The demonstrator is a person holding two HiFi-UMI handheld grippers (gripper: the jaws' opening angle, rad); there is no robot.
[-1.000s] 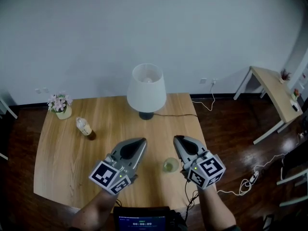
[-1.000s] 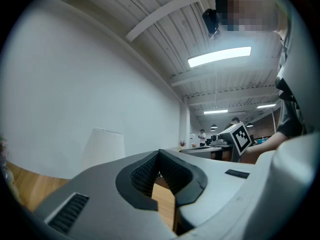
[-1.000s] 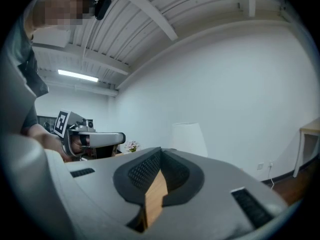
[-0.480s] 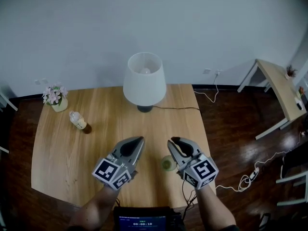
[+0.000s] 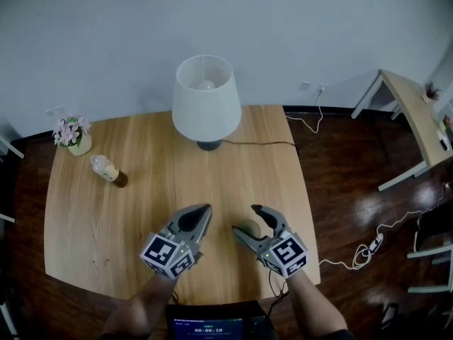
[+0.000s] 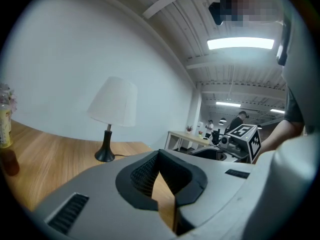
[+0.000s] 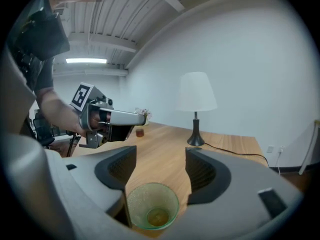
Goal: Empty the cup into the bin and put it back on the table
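Note:
A clear green cup [image 5: 248,227] stands upright on the wooden table [image 5: 141,211] near its front edge. Something small and yellowish lies at the bottom of the cup [image 7: 152,212]. My right gripper [image 5: 245,218] is open; its jaws have just been opening and now stand on either side of the cup without pressing on it. In the right gripper view the cup sits low between the two dark pads of the right gripper [image 7: 161,154]. My left gripper [image 5: 204,210] hovers to the cup's left, shut and empty, and its tips meet in the left gripper view [image 6: 159,153].
A white-shaded lamp [image 5: 205,101] stands at the table's back, its cord trailing right. A small bottle [image 5: 106,170] and a flower pot [image 5: 69,134] are at the back left. A side table [image 5: 414,122] and floor cables [image 5: 354,261] lie to the right.
Both grippers have come down toward the table. The right gripper was shut beside the cup; its jaws have spread and now straddle it. The cup has not moved.

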